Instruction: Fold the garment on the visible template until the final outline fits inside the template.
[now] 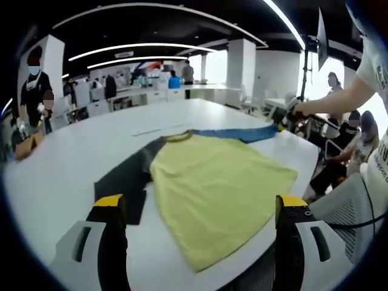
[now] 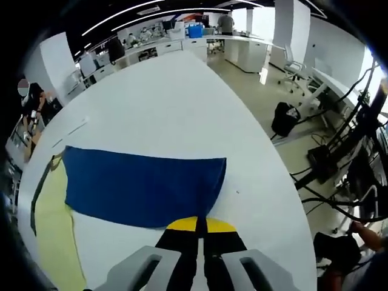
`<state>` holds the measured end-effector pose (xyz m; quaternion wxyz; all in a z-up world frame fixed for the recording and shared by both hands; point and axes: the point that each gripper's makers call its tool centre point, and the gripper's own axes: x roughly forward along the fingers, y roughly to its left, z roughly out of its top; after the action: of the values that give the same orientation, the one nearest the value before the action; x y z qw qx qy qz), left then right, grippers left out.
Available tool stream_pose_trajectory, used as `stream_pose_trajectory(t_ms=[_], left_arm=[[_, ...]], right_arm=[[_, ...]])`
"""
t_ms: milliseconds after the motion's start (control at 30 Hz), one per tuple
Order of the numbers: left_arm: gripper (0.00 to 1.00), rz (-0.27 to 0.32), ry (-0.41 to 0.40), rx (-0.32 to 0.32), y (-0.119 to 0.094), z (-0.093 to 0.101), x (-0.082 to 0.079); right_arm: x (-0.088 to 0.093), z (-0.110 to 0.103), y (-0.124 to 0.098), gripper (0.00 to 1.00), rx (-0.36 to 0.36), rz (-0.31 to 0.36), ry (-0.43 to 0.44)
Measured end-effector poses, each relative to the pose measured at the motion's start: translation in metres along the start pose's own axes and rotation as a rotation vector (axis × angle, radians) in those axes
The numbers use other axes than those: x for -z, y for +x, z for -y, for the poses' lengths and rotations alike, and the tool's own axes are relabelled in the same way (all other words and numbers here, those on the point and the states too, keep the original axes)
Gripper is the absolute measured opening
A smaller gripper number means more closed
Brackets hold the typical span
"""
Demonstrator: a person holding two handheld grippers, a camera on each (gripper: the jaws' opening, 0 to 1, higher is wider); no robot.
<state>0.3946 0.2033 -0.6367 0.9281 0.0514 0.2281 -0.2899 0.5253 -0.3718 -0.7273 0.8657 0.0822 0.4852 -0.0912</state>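
Observation:
A yellow shirt [image 1: 212, 188] with blue sleeves lies flat on the white table [image 1: 66, 163]. A dark template [image 1: 124, 179] shows from under its left side. One blue sleeve [image 1: 236, 133] stretches away to the right, where a person's hand holds my right gripper [image 1: 290, 116] at its end. In the right gripper view that sleeve [image 2: 139, 188] is spread wide, the yellow body [image 2: 51, 236] is at the left, and my right gripper [image 2: 197, 225] is shut on the sleeve's near edge. My left gripper [image 1: 200, 203] hangs open over the shirt's near hem, holding nothing.
The table's edge [image 2: 267, 163] runs close by the sleeve, with floor, cables and a black bag [image 2: 285, 118] beyond. A mesh chair [image 1: 345, 206] and seated people [image 1: 345, 151] are at the right. A thin pale strip [image 1: 154, 129] lies beyond the collar.

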Motion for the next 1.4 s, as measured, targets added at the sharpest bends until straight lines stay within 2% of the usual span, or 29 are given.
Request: stream_pose_trajectory(t_ms=[267,433,733,1200,1400], left_arm=[[0.99,-0.008,0.003,0.001,-0.003,-0.001,0.003],[0.99,0.0,-0.006,-0.004,-0.005,-0.002,0.003],[0.99,0.005,-0.008,-0.002,-0.006,-0.001,0.004],[0.99,-0.002,-0.001,0.0,-0.005,-0.001,0.007],[0.99,0.005,0.003,0.006,-0.002,0.001,0.003]], right_arm=[[-0.012,-0.025,-0.006,0.0,-0.034,0.024,-0.019],[-0.026,-0.053,-0.013,0.0,-0.085,0.055,-0.047],[-0.042,-0.088,-0.017,0.0,-0.135,0.084,-0.11],[-0.051,-0.138,-0.021,0.0,-0.218,0.102,-0.179],[-0.054,-0.159,-0.021,0.0,-0.251,0.105,-0.205]])
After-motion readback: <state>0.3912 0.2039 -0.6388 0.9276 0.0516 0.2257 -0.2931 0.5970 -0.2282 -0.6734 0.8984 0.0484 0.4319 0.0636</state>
